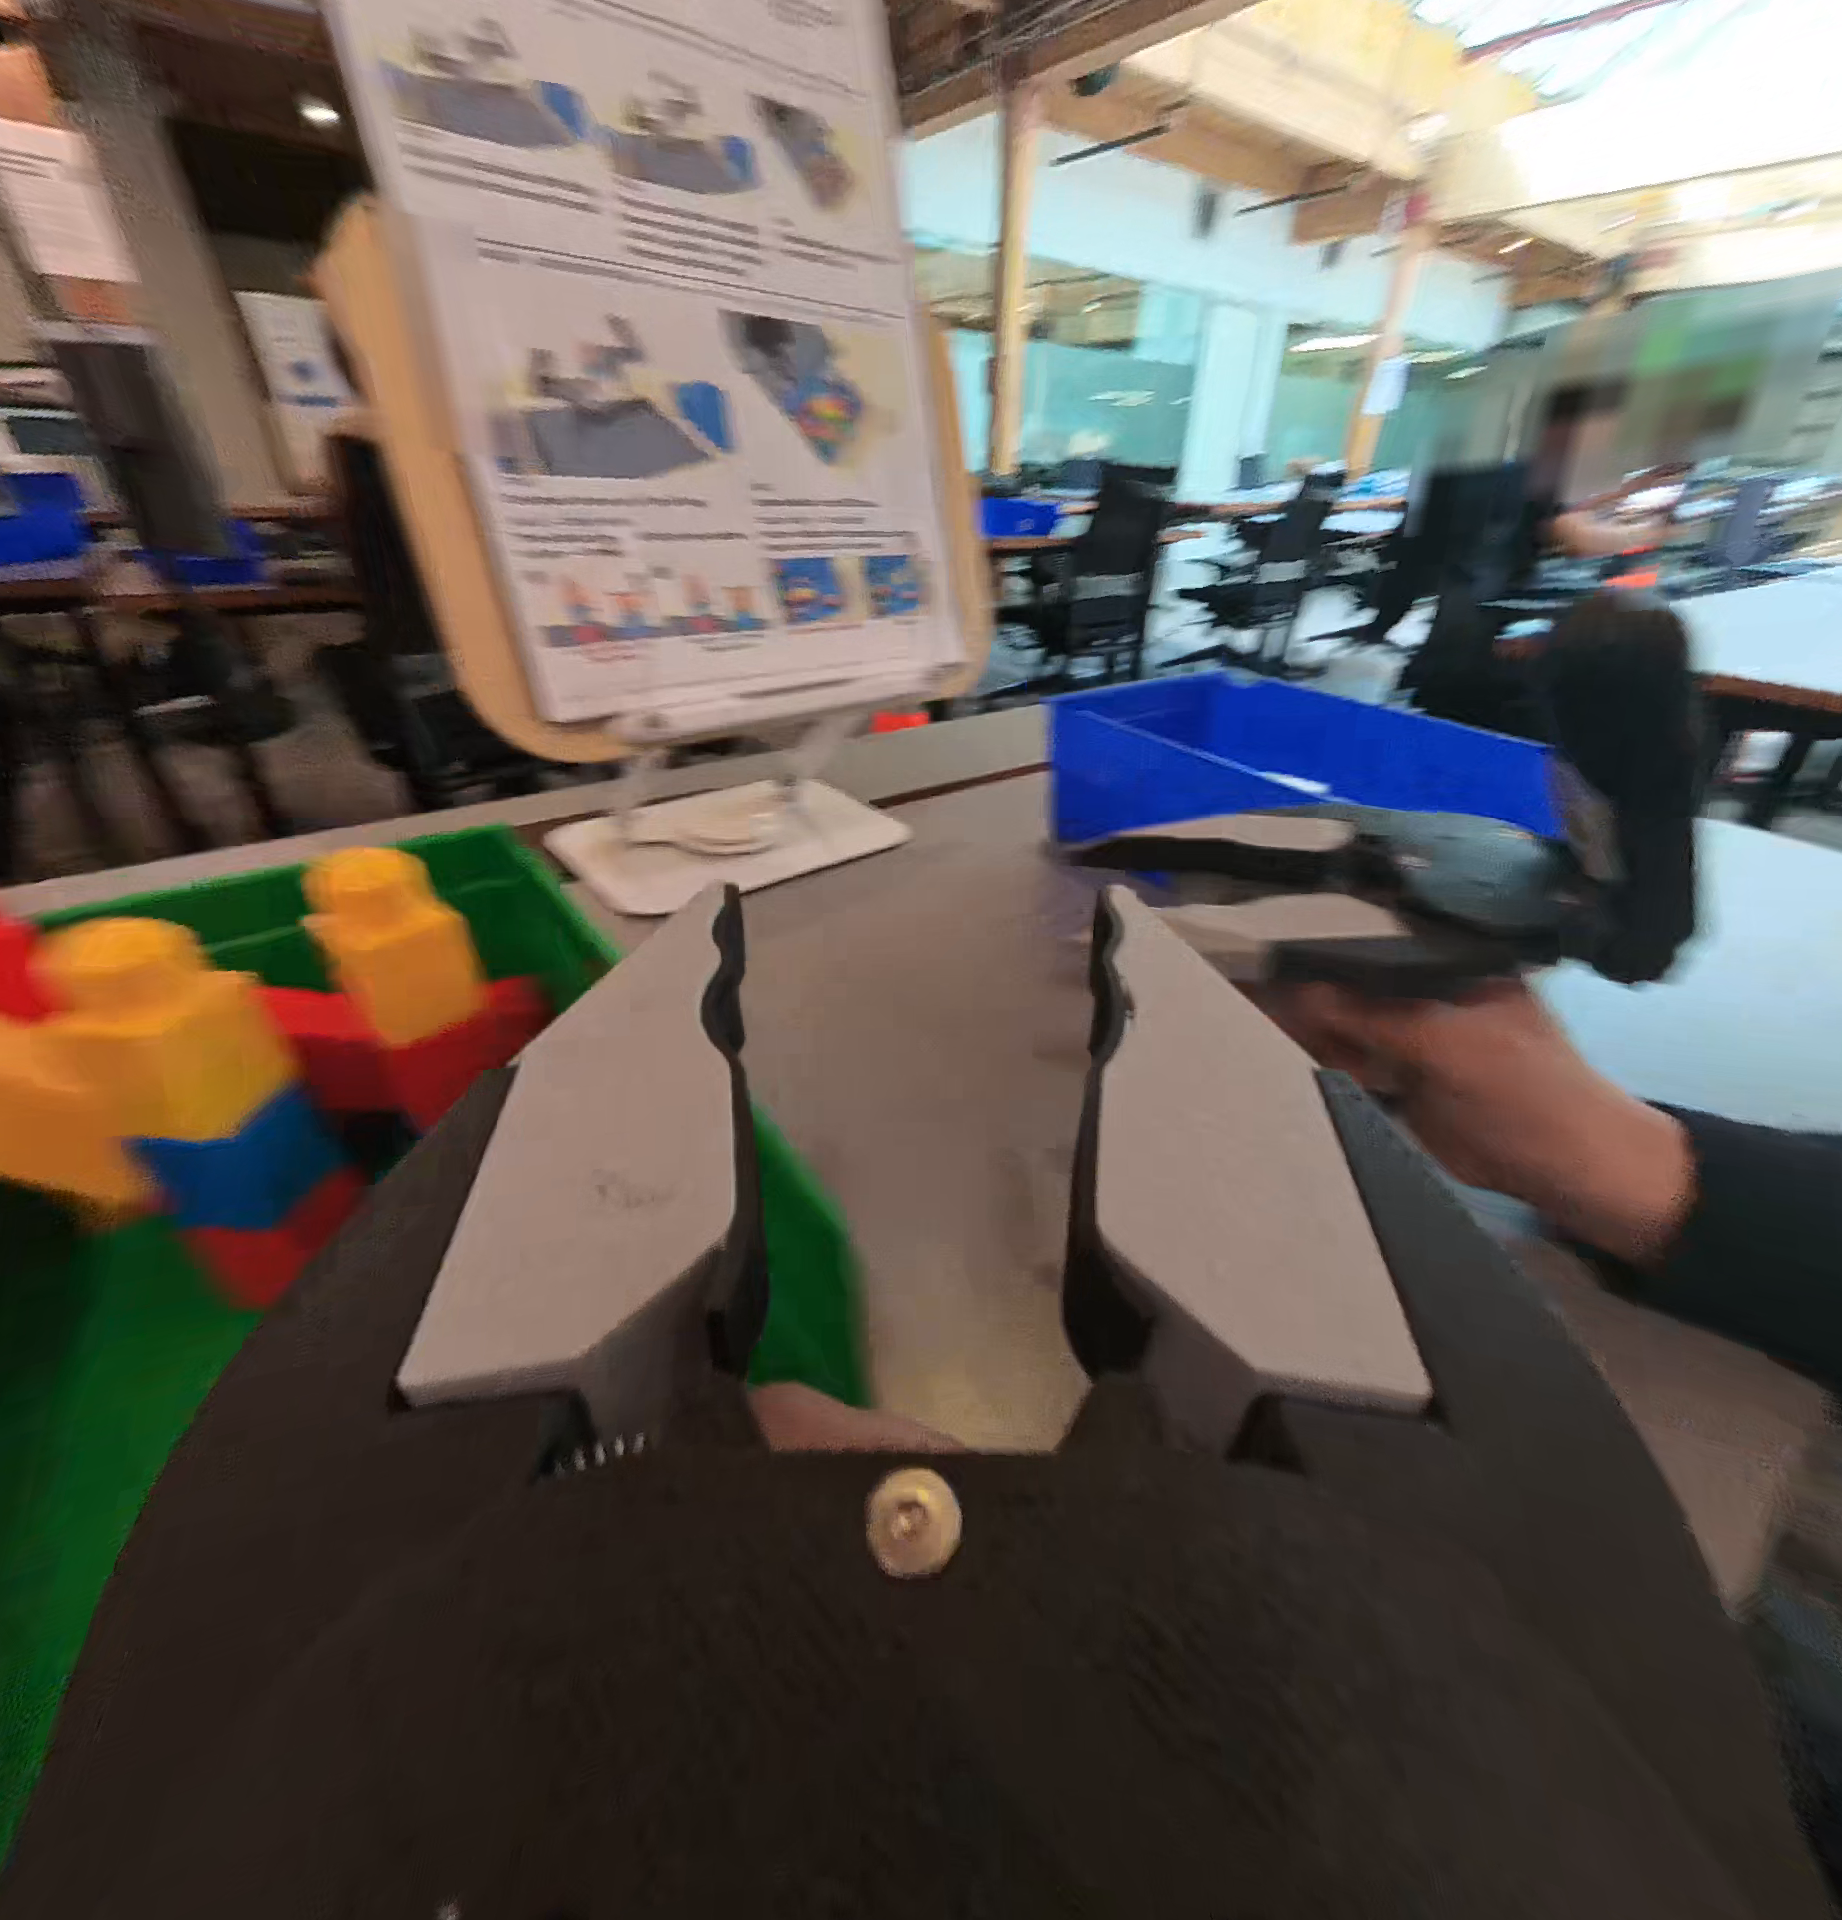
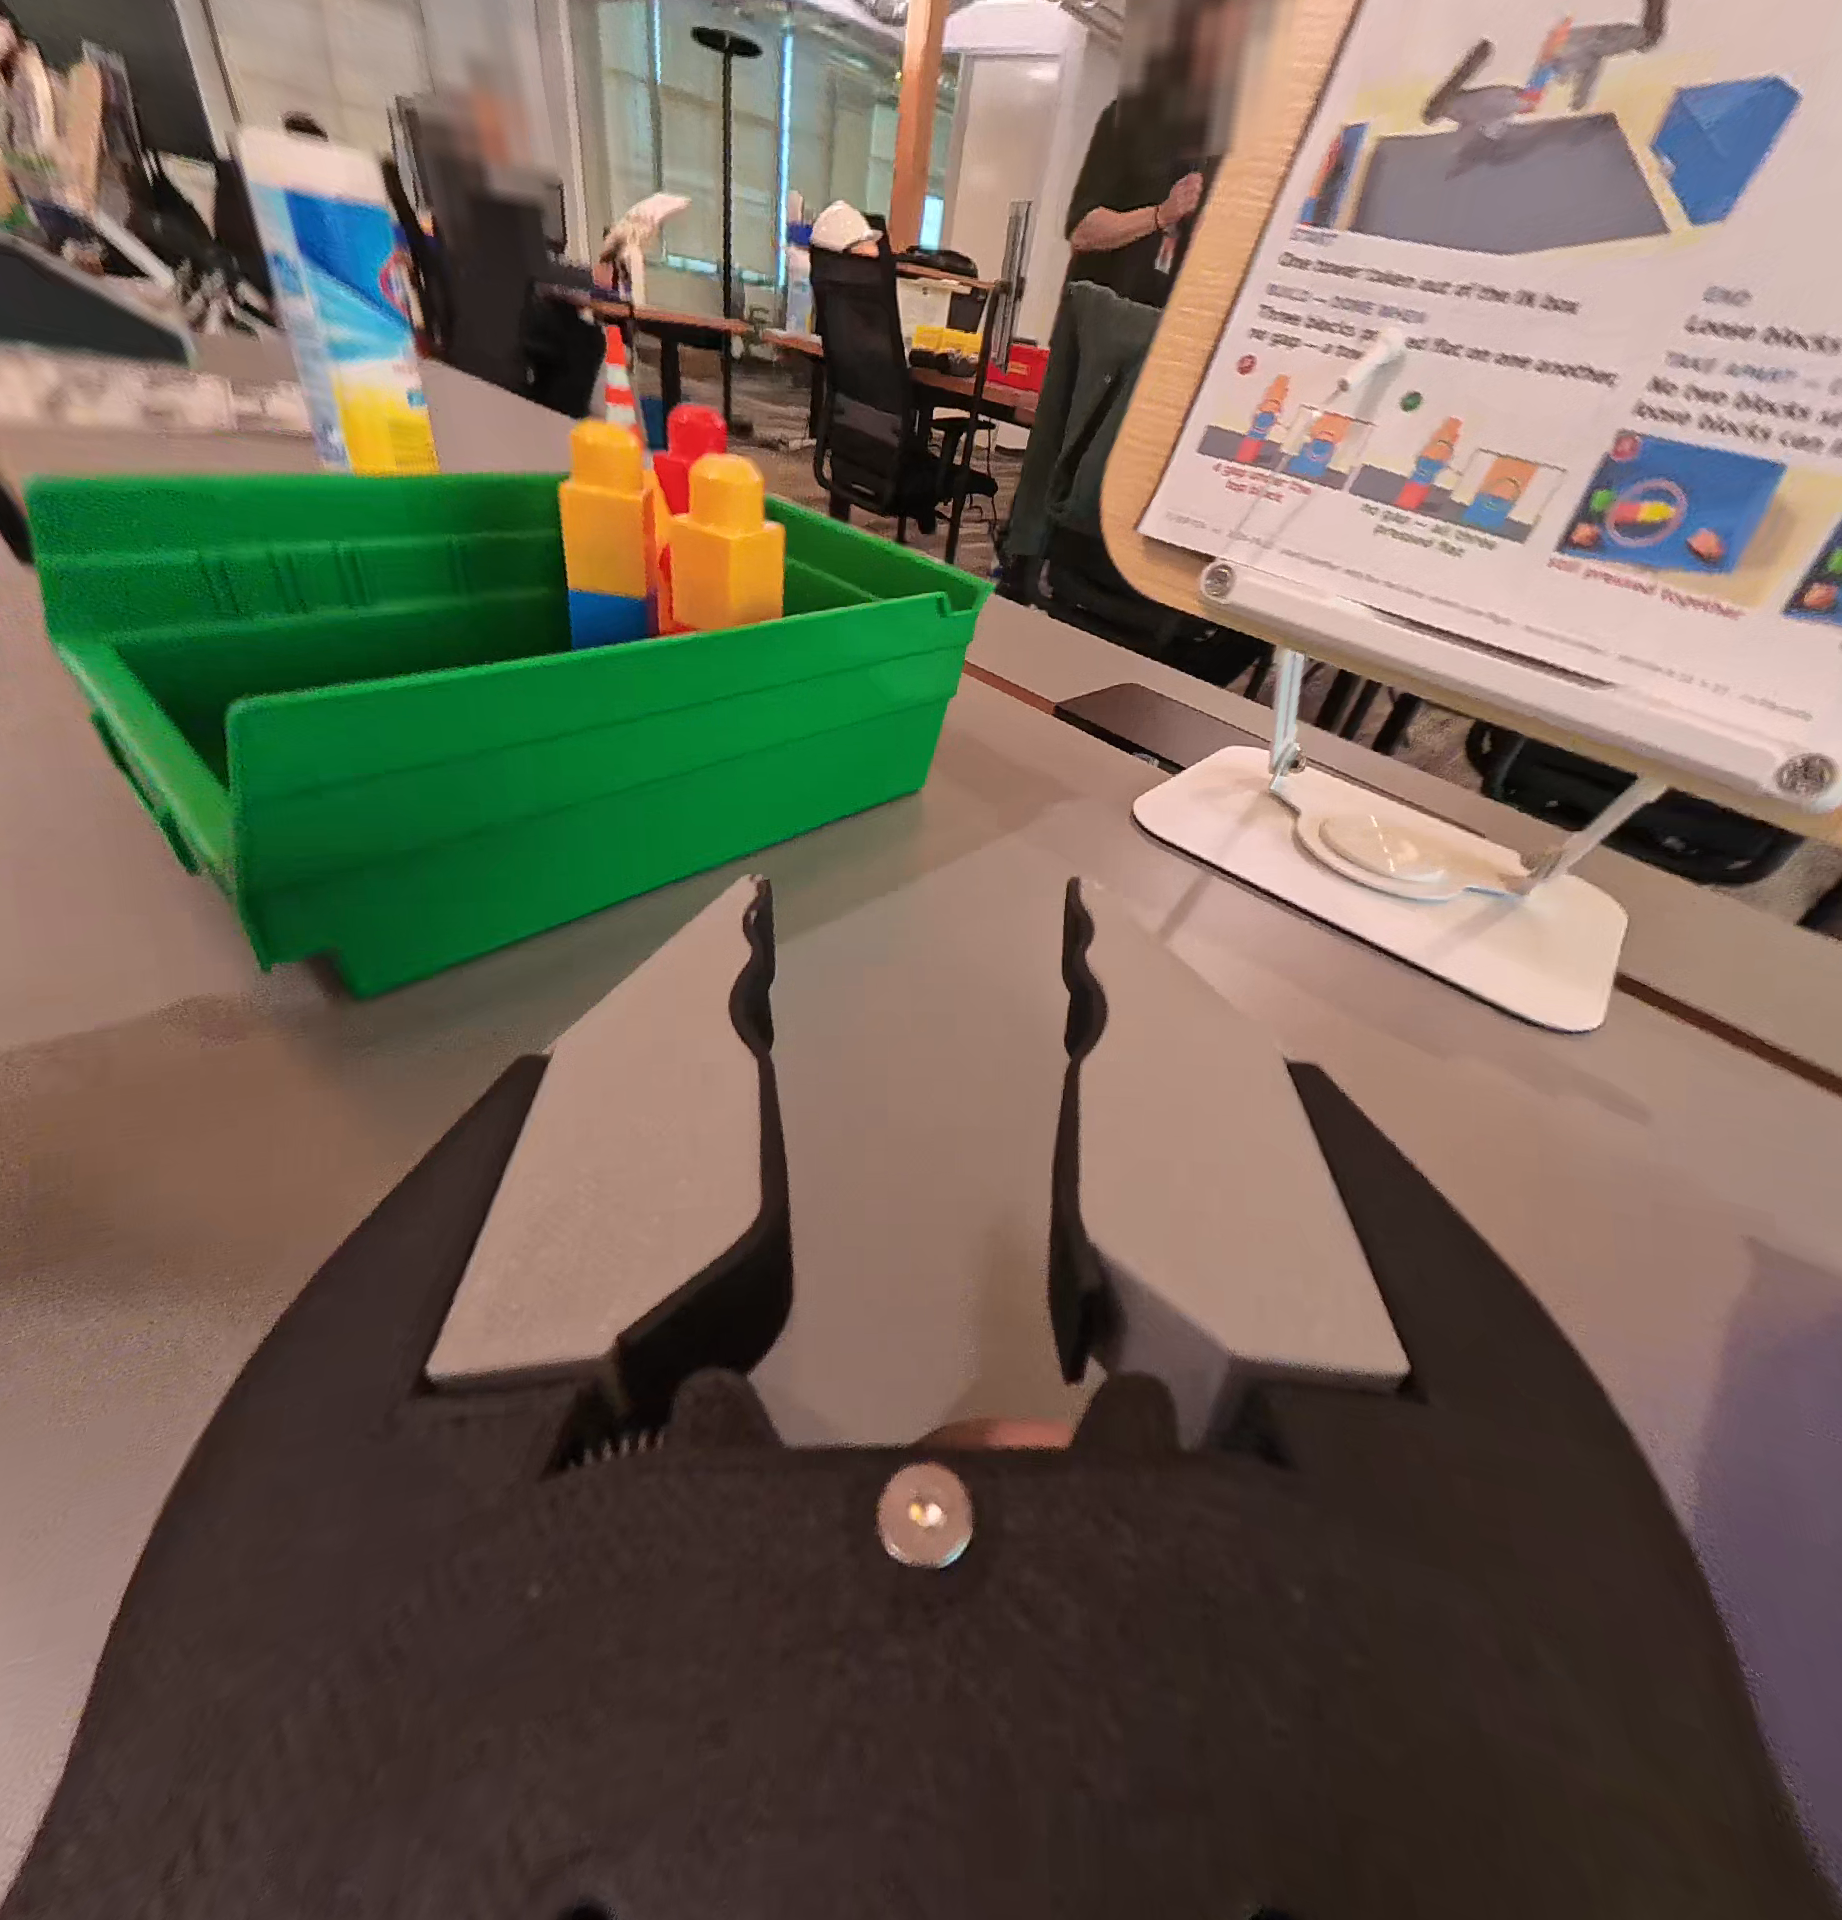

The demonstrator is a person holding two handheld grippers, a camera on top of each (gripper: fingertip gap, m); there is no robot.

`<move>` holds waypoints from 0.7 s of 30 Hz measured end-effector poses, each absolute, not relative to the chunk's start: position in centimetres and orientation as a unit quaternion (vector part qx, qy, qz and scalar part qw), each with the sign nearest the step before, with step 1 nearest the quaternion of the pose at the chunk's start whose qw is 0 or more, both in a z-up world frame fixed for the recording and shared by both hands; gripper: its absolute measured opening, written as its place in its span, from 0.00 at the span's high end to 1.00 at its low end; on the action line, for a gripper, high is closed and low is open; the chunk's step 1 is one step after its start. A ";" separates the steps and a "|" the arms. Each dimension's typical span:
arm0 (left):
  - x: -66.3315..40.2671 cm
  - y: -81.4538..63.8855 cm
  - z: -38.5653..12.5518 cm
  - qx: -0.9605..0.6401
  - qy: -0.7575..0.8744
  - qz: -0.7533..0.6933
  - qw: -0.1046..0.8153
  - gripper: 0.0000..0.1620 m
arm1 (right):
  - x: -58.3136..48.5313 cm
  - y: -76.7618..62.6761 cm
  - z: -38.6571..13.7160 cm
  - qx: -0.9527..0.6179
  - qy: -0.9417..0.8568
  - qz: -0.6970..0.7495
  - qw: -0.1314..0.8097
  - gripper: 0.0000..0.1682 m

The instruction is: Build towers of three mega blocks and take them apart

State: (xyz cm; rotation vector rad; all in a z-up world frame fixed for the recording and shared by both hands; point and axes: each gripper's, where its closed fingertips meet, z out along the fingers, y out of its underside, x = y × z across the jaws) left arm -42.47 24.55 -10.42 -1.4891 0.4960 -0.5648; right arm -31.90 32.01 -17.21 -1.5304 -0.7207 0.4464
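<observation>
Left claw gaping, carrying nothing; right claw likewise. Mega block towers standing assembled in green bin, ahead-left of right claw, beside left claw. Blue bin waiting ahead-right. Judging: taking apart remaining.

Your bin is bright green, and the blocks in it show yellow tops, one red top and a blue base. Your two tools have grey fingers on black bodies, each with a metal screw, over a plain grey bench. You see a blue bin in the left wrist view, and a white stand holds a tan board.
</observation>
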 end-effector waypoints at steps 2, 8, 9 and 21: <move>-47.1 27.7 -9.0 -0.686 0.192 -0.191 0.676 0.61 | -31.3 32.5 -16.8 -0.674 -0.286 0.227 0.642 0.69; -55.9 36.6 -11.2 -0.748 0.137 -0.094 0.642 0.57 | -31.2 32.9 -17.1 -0.681 -0.276 0.245 0.632 0.69; -56.8 37.4 -11.7 -0.754 0.131 -0.082 0.639 0.56 | -31.3 32.8 -17.1 -0.680 -0.280 0.238 0.635 0.69; -56.9 41.6 -19.6 -0.826 0.143 -0.070 0.541 0.78 | -32.4 32.1 -16.9 -0.658 -0.323 0.185 0.655 0.69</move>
